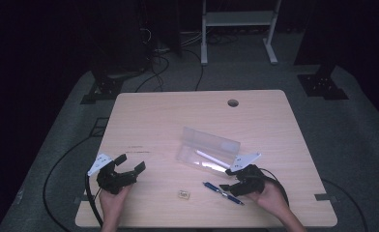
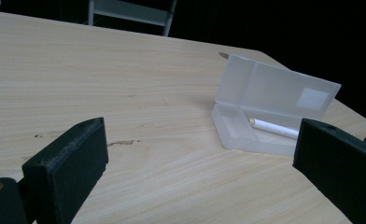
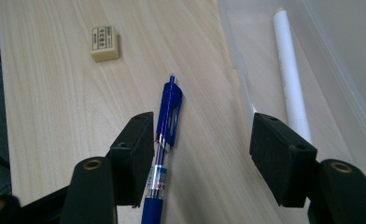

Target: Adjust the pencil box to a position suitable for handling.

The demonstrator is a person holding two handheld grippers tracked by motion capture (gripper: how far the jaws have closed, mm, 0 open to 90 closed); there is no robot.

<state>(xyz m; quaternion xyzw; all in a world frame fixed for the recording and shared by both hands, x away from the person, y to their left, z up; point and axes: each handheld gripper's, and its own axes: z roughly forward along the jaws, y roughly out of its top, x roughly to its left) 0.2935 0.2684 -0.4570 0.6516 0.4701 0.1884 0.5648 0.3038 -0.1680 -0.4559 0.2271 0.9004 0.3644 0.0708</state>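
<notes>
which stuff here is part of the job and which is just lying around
In the job:
- blue pen, between the open right gripper jaws
- open clear case
- white pencil in the case

Lying about:
- eraser, apart from the pen
- left gripper, open and idle
- table

The pen (image 1: 223,192) lies between the eraser (image 1: 183,194) and the open case (image 1: 208,149) on the table (image 1: 158,121).
</notes>
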